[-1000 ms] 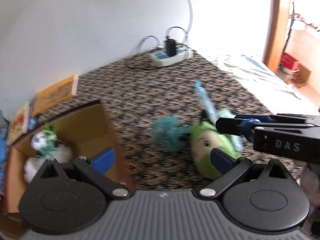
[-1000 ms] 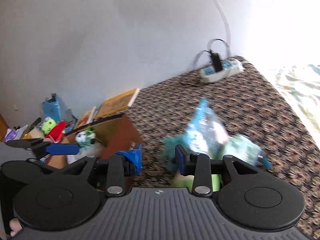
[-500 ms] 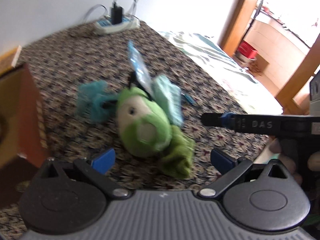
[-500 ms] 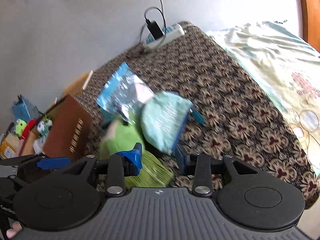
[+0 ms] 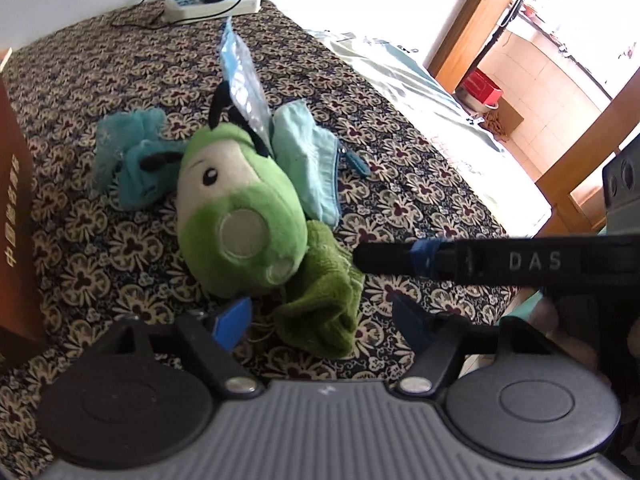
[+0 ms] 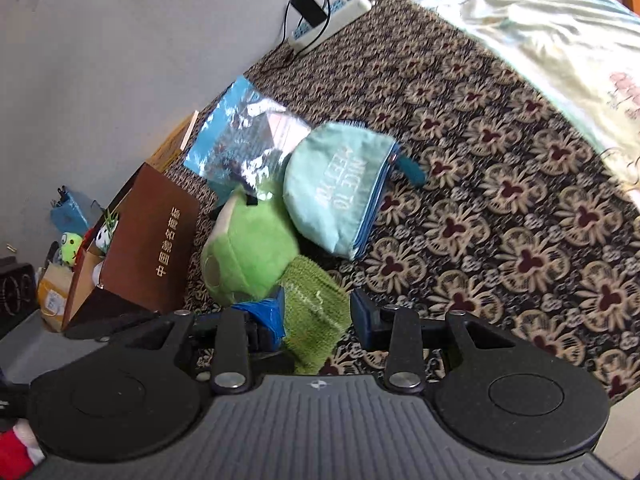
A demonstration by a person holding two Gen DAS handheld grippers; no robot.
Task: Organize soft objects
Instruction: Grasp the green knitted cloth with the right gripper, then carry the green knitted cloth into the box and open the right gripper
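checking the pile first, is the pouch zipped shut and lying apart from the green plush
No, the pouch leans right against the plush.

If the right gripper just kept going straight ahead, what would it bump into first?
Most likely the green towel: it already lies between the open right gripper fingers. Just beyond sits the green plush toy, though depth is hard to judge.

- "DAS" in pale letters along the black finger of the right gripper (image 5: pixel 532 261).
- "NICE TO MEET YOU" on the pale teal pouch (image 6: pixel 336 192); last letters partly hidden.
- Gold Chinese characters "中国驰名商标" on the brown box (image 6: pixel 160 248).
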